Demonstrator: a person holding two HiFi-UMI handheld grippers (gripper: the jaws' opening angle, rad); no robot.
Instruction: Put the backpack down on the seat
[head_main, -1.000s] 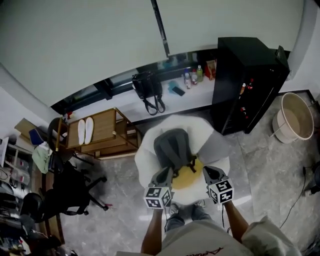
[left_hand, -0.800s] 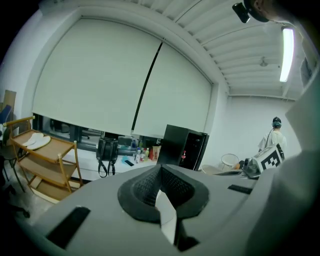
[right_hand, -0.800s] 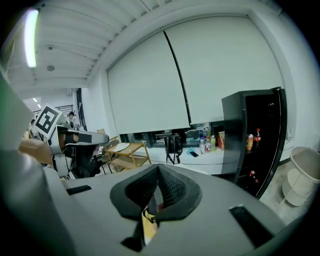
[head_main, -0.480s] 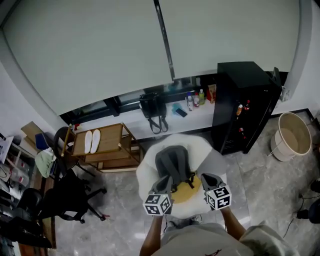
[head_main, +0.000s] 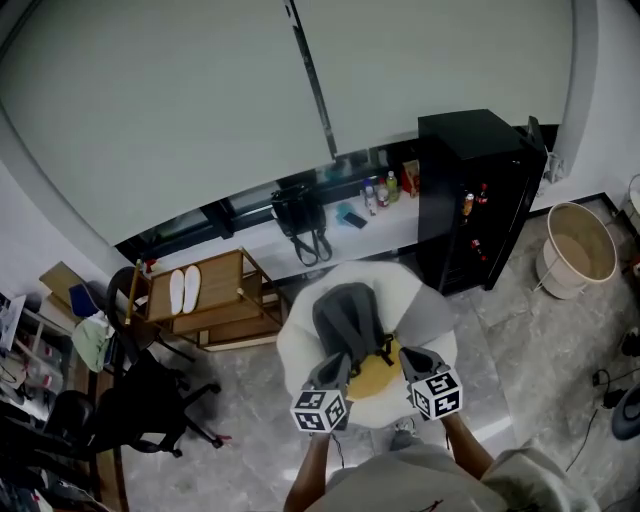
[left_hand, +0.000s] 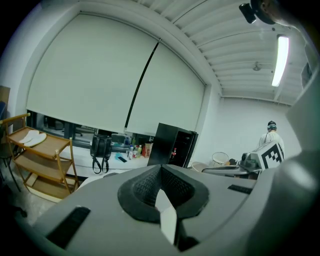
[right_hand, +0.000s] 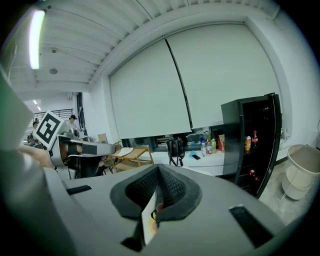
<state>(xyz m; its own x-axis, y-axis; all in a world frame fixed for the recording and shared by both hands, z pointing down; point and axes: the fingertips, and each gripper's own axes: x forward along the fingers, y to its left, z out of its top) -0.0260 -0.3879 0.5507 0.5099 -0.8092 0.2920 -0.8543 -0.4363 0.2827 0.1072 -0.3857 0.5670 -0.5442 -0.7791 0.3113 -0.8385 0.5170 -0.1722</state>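
Observation:
A grey backpack (head_main: 345, 315) lies on the round white seat (head_main: 298, 345), over a yellow cushion (head_main: 376, 372). My left gripper (head_main: 333, 368) is at the backpack's near end, its tip at the bag's lower edge in the head view. My right gripper (head_main: 412, 358) hangs over the cushion, just right of the bag. In the left gripper view the left gripper (left_hand: 161, 176) has its jaws together, with only a pale sliver below the pads. The right gripper (right_hand: 158, 176) looks the same in its own view, jaws shut with no strap between them.
A black glass-door cabinet (head_main: 470, 190) stands right of the seat, and a white bin (head_main: 577, 250) stands beyond it. A black handbag (head_main: 298, 215) and bottles (head_main: 385, 188) sit on the window ledge. To the left are a wooden shelf cart (head_main: 205, 295) and a black office chair (head_main: 150, 395).
Both grippers have risen a little near the backpack's near end, and the head view has tilted up toward the blind. The backpack lies as before on the seat.

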